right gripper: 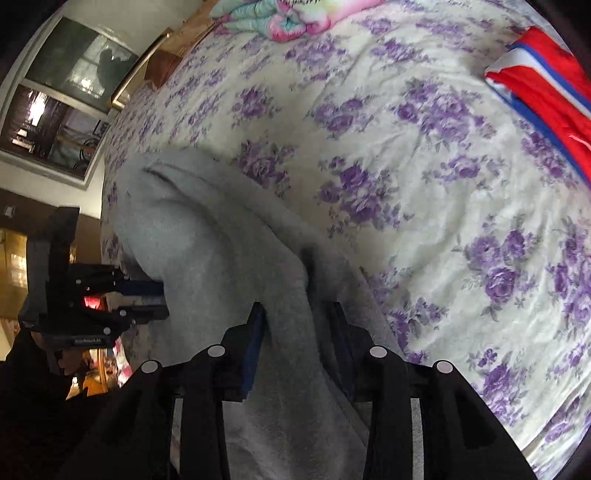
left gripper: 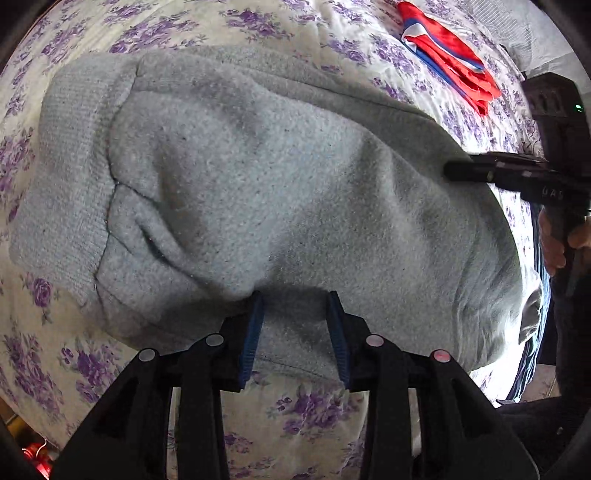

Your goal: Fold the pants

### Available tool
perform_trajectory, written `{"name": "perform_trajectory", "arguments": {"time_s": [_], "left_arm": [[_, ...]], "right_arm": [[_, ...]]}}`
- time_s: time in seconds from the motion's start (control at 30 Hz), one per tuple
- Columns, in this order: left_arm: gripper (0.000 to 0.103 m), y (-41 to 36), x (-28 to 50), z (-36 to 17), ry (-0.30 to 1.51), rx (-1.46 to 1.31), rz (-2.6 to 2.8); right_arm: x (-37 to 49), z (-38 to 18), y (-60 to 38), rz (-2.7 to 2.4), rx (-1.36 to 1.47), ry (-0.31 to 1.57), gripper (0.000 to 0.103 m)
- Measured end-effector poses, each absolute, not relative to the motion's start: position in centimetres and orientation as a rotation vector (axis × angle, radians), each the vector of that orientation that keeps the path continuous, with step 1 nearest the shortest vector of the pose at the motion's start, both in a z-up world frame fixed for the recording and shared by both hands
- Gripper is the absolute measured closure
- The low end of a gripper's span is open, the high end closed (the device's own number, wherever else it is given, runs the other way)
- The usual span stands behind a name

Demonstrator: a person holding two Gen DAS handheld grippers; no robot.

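The grey fleece pants [left gripper: 258, 177] lie folded in a thick bundle on the flowered bed, ribbed cuff or waistband to the left. My left gripper [left gripper: 295, 299] stands open, its blue-padded fingers wide apart at the near edge of the bundle with cloth between them. My right gripper [right gripper: 297, 310] is also open, with a raised fold of the pants [right gripper: 229, 240] between its fingers. The right gripper shows in the left wrist view [left gripper: 465, 171] at the bundle's right edge. The left gripper shows in the right wrist view [right gripper: 147, 299] at the cloth's left edge.
A flowered purple and cream bedspread [right gripper: 424, 184] covers the bed. A folded red, white and blue garment [left gripper: 447, 59] lies at the far right, also in the right wrist view [right gripper: 546, 92]. A pastel bundle [right gripper: 288, 14] lies at the bed's far end. A window [right gripper: 66, 85] stands left.
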State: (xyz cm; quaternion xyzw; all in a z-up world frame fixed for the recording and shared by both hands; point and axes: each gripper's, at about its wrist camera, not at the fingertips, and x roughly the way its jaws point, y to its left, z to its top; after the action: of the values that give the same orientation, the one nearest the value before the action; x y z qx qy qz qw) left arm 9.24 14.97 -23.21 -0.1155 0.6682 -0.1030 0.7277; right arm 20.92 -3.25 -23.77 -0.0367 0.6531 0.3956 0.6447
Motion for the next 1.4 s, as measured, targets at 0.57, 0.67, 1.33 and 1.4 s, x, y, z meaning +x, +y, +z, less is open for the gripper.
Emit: {"name": "perform_trajectory", "arguments": {"time_s": [0.57, 0.67, 1.33, 1.4], "left_arm": [[0.069, 15.2, 9.4, -23.4, 1.475, -0.270, -0.227], [0.069, 15.2, 9.2, -23.3, 1.475, -0.266, -0.226], [0.068, 14.2, 9.5, -23.4, 1.472, -0.245, -0.224], [0.066, 14.1, 9.4, -23.5, 1.471, -0.243, -0.222]], "right_arm": [[23.9, -22.6, -4.7, 1.033, 0.004, 1.449, 0.096], [22.9, -23.1, -5.4, 1.026, -0.011, 1.454, 0.096], [20.8, -25.2, -2.3, 0.983, -0.082, 1.443, 0.062], [20.8, -26.5, -1.7, 0.976, -0.065, 1.463, 0.069]]}}
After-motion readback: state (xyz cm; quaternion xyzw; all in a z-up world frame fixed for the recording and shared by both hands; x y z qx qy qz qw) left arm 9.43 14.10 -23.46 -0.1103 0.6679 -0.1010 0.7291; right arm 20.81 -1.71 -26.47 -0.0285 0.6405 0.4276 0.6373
